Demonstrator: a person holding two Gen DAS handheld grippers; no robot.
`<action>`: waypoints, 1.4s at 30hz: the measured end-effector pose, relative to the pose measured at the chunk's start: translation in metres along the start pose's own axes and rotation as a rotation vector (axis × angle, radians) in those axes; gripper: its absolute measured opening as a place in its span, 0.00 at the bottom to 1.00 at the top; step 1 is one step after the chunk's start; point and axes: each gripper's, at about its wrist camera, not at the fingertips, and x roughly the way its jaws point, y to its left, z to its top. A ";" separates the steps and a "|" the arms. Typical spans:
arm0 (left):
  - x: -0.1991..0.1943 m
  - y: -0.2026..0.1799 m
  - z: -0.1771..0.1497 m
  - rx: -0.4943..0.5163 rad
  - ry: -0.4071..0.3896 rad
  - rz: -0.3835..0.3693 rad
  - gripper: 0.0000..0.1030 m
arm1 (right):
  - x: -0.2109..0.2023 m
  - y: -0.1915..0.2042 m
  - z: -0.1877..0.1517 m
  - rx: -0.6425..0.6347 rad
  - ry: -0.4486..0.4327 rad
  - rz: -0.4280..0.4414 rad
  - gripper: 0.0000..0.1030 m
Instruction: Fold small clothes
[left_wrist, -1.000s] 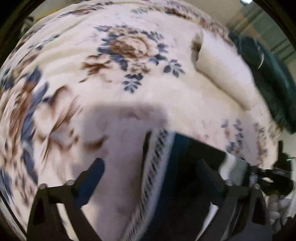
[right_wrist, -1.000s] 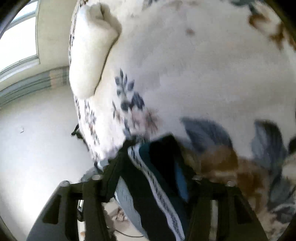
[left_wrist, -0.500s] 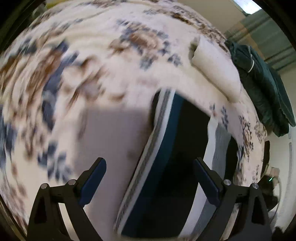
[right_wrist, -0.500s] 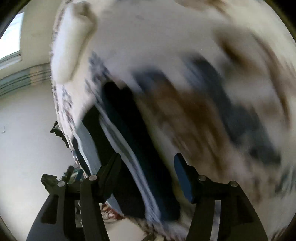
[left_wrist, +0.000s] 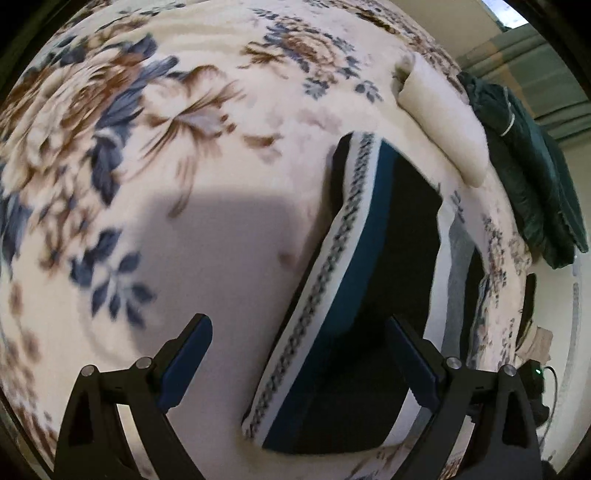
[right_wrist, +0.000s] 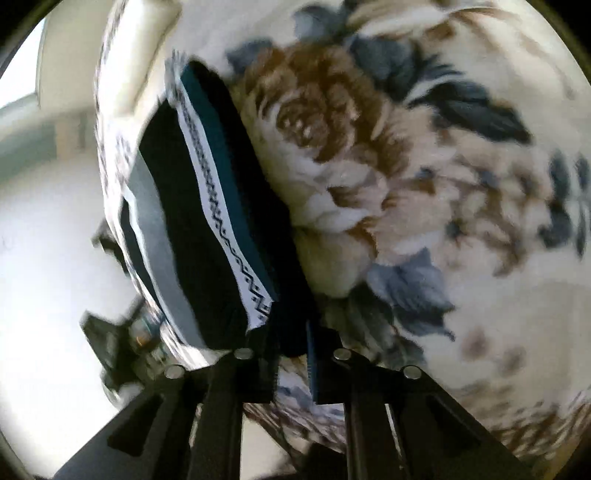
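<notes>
A small dark garment (left_wrist: 369, 295) with a teal stripe and a white patterned band lies folded on the floral blanket (left_wrist: 184, 147). My left gripper (left_wrist: 299, 354) is open above its near end, fingers either side, touching nothing. In the right wrist view the same garment (right_wrist: 218, 206) runs from upper left down to my right gripper (right_wrist: 291, 354), whose jaws are nearly closed on the garment's near dark edge.
A cream pillow (left_wrist: 443, 122) lies beyond the garment. A dark green jacket (left_wrist: 528, 166) lies at the far right edge of the bed. The bed edge and white floor (right_wrist: 48, 258) are to the left in the right wrist view.
My left gripper let go of the garment and pulled back, staying open. My right gripper opened, swung over the blanket, then closed on the garment's near edge.
</notes>
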 end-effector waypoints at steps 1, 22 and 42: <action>0.004 0.001 0.005 0.000 0.001 -0.022 0.93 | -0.001 0.000 0.006 -0.012 0.003 0.004 0.34; 0.069 -0.025 0.051 0.087 0.116 -0.424 0.22 | 0.079 0.050 0.060 -0.179 0.139 0.376 0.36; 0.016 -0.209 0.277 0.256 -0.069 -0.437 0.18 | -0.085 0.225 0.153 -0.323 -0.171 0.366 0.28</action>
